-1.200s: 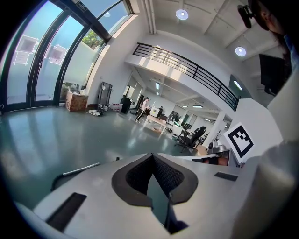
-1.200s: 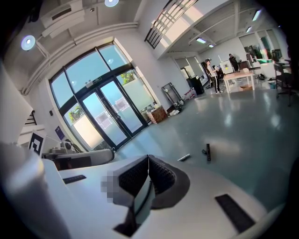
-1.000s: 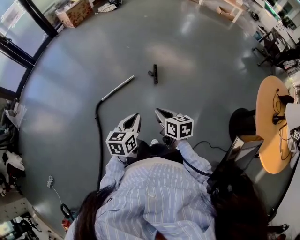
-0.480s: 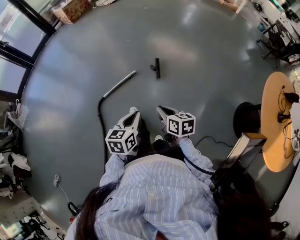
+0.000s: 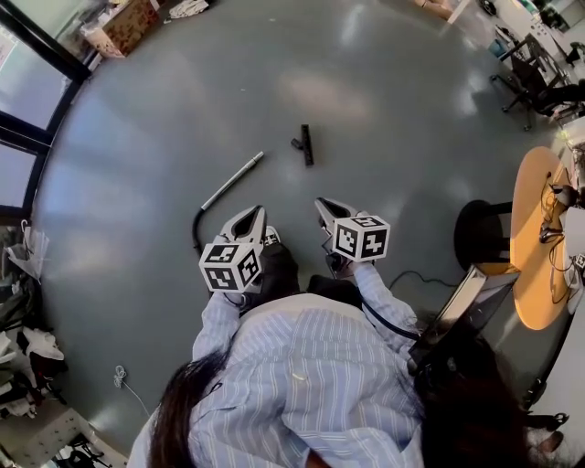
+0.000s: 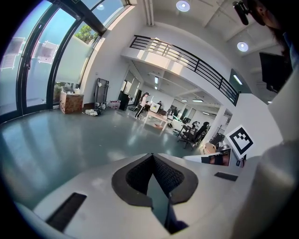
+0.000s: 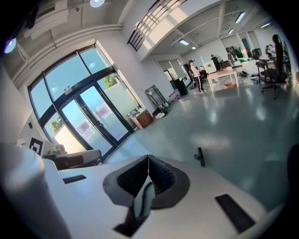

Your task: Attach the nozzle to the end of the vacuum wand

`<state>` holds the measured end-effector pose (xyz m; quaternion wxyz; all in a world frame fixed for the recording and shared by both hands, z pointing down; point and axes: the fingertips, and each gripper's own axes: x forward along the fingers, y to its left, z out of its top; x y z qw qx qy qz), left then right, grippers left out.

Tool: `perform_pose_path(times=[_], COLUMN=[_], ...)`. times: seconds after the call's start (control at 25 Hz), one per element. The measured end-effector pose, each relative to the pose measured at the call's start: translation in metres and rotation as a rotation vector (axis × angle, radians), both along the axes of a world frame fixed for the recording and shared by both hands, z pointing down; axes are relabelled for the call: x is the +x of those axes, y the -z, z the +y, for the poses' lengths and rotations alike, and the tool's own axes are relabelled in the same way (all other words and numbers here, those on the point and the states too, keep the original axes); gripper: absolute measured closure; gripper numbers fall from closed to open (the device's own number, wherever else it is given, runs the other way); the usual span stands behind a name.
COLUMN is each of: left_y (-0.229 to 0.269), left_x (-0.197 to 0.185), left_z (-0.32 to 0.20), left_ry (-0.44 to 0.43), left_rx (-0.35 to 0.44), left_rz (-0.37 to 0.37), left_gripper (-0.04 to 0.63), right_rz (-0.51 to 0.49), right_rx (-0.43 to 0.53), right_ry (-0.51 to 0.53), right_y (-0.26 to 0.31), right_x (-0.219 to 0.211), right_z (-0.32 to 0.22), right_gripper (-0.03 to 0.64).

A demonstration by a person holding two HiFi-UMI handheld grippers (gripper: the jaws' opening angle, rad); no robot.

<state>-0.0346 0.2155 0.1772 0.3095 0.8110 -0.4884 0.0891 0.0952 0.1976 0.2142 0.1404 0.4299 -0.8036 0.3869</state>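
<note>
Both of your tools are closed and hold nothing: the left hand-held gripper (image 5: 256, 212) has its jaws pressed together at the tip, and the right hand-held gripper (image 5: 320, 203) is shut the same way, each pointing forward and down at the grey floor (image 5: 402, 119). Just ahead of the left hand-held gripper and a little to its left lies the one vacuum wand (image 5: 231, 181), a silver tube flat on the floor. Its long axis runs on a slant, with the near end joined to a single black hose (image 5: 195, 233) that curls back beside your left hand-held gripper. The free end points away and to the right, toward the nozzle. Farther out, ahead of the right hand-held gripper and slightly right of the line it points along, lies the one black nozzle (image 5: 306, 144). It is well apart from the wand's free end, its long axis runs almost straight away from you, and a short stub sticks out on its left. Off to the right of the right hand-held gripper stands one round orange desk (image 5: 530, 265). Far beyond the left hand-held gripper, one cardboard box (image 5: 123, 26) sits by the windows.
</note>
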Motion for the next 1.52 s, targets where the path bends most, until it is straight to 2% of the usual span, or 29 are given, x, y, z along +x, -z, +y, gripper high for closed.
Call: perform_pose_path(times=[0.28,0.56,1.08,1.52], left_y=[-0.007,-0.032,-0.066,-0.091], left_x=[-0.050,-0.083,-0.069,-0.018], left_z=[-0.060,-0.088,-0.133,-0.217], left_ry=[-0.037,-0.025,-0.031,-0.018], left_rx=[-0.003,-0.076,-0.178,-0.220], left_rz=[0.031,0.077,0.076,0.064], left_gripper=[0.591,0.591,0.591,0.590], right_rz=[0.023,0.051,0.054,0.076], right_rx=[-0.015,-0.090,-0.166,-0.212], right_ry=[-0.042,-0.091,-0.060,0.078], right_y=[-0.002,-0.018,-0.047,-0.087], right_x=[-0.045,-0.057,-0.050,-0.016], right_z=[-0.057,-0.070,-0.124,-0.217], right_gripper=[0.609,0.609,0.609,0.609])
